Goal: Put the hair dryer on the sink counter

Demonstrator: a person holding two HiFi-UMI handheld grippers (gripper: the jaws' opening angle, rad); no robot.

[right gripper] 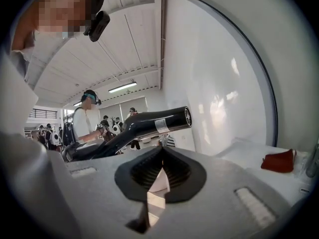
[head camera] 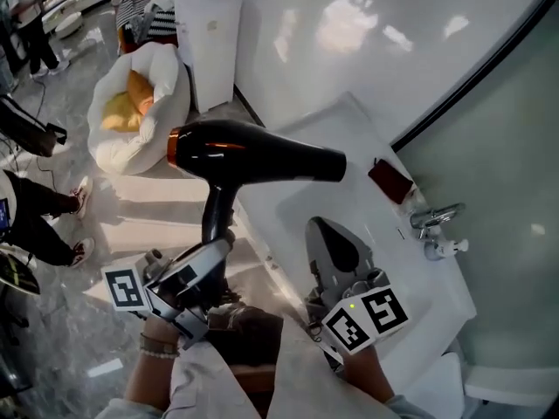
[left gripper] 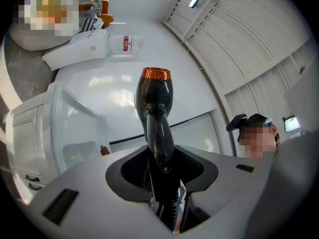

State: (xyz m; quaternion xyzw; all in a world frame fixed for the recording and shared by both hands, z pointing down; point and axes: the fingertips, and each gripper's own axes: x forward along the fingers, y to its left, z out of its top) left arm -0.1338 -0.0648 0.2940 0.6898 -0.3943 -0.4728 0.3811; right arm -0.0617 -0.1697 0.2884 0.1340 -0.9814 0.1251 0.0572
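A black hair dryer (head camera: pixel 253 151) with a copper ring at its rear hangs in the air, its barrel level and its nozzle over the white sink counter (head camera: pixel 349 138). My left gripper (head camera: pixel 218 238) is shut on its handle from below. In the left gripper view the handle (left gripper: pixel 160 143) runs up from between the jaws. My right gripper (head camera: pixel 325 234) is shut and holds nothing. It hovers over the counter, below the nozzle. In the right gripper view the hair dryer (right gripper: pixel 149 123) crosses above the closed jaws.
A chrome faucet (head camera: pixel 434 221) and a small dark-red object (head camera: pixel 390 180) sit at the counter's right side by the mirror wall. A white bag with yellow contents (head camera: pixel 140 103) and a tall white block (head camera: pixel 210 46) stand at the far left. People stand at the left edge.
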